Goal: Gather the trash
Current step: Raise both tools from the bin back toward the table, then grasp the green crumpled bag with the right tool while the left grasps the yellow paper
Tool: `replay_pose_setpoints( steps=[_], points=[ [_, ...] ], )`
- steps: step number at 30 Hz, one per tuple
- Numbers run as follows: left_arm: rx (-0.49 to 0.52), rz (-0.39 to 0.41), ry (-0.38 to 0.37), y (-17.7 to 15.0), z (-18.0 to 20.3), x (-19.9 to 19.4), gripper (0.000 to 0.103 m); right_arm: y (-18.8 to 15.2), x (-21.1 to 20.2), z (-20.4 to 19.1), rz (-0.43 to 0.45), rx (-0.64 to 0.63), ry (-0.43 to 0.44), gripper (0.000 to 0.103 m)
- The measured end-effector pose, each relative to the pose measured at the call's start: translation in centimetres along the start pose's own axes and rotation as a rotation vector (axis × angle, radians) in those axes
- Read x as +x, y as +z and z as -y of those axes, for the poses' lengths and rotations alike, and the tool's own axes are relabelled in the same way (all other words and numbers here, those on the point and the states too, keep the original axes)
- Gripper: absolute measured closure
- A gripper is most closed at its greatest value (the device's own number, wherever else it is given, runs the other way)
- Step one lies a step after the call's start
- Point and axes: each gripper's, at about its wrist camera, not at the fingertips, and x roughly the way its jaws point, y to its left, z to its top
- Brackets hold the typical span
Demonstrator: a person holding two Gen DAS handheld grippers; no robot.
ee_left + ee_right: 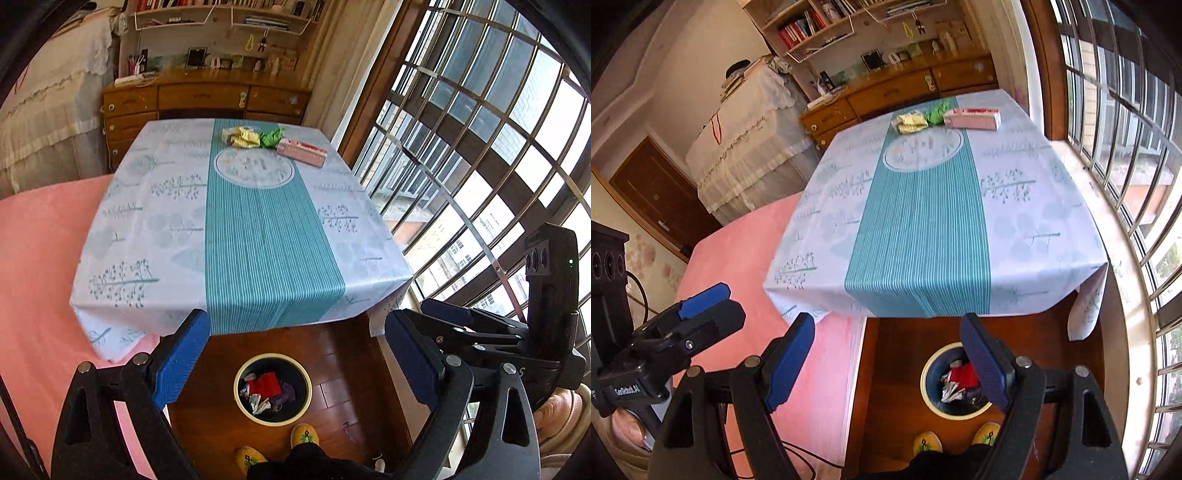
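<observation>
A crumpled yellow wrapper (242,137) (911,123), a crumpled green wrapper (270,137) (936,112) and a pink-and-red box (302,151) (972,118) lie at the far end of the table (177,221) (1034,221). A round bin (272,389) (955,382) holding red, purple and white scraps stands on the floor below the table's near edge. My left gripper (295,354) is open and empty, above the bin. My right gripper (890,354) is open and empty, level with the table's near edge.
A pink bed (37,277) (738,258) lies left of the table. A barred window (480,147) (1126,147) is on the right. A wooden dresser (203,99) (905,92) stands behind the table. The person's yellow slippers (303,437) (927,443) are beside the bin.
</observation>
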Motion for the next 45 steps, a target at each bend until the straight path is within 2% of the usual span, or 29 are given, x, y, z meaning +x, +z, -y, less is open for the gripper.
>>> replay_pose_setpoints(
  steps=[4, 12, 17, 23, 26, 31, 32, 34, 41, 45],
  points=[
    [0.020, 0.046, -0.003, 2.2, -0.3, -1.8, 0.008, 1.9, -1.7, -1.4, 0.062, -0.024, -0.013, 0.022],
    [0.031, 0.099, -0.040, 6.5, -1.1, -3.4, 0.008, 4.9, -3.3, -3.5, 0.123, -0.049, -0.032, 0.022],
    [0.052, 0.079, -0.066, 8.7, -1.1, -2.4, 0.008, 6.9, -3.1, -3.5, 0.126, -0.064, -0.059, 0.022],
    [0.013, 0.039, -0.083, 11.8, -1.9, 0.1, 0.008, 11.0, -1.9, -2.5, 0.135, -0.109, -0.139, 0.022],
    [-0.027, 0.023, -0.069, 14.0, -2.8, 2.2, 0.008, 13.8, -0.7, -1.6, 0.131, -0.135, -0.156, 0.022],
    [-0.121, 0.028, -0.015, 18.9, -4.6, 7.0, 0.008, 20.3, 3.0, 0.9, 0.082, -0.207, -0.127, 0.023],
    [-0.138, 0.029, 0.000, 20.0, -4.8, 8.2, 0.008, 22.0, 4.4, 1.7, 0.055, -0.220, -0.120, 0.024],
    [-0.178, 0.029, 0.037, 22.3, -5.4, 10.8, 0.008, 24.9, 6.9, 3.1, 0.000, -0.249, -0.093, 0.032],
    [-0.328, -0.056, 0.109, 30.1, -7.8, 22.3, 0.008, 35.7, 16.5, 9.8, -0.171, -0.226, 0.047, 0.033],
    [-0.383, -0.080, 0.158, 33.3, -9.6, 28.7, 0.009, 40.7, 22.7, 12.0, -0.222, -0.293, 0.057, 0.033]
  ],
)
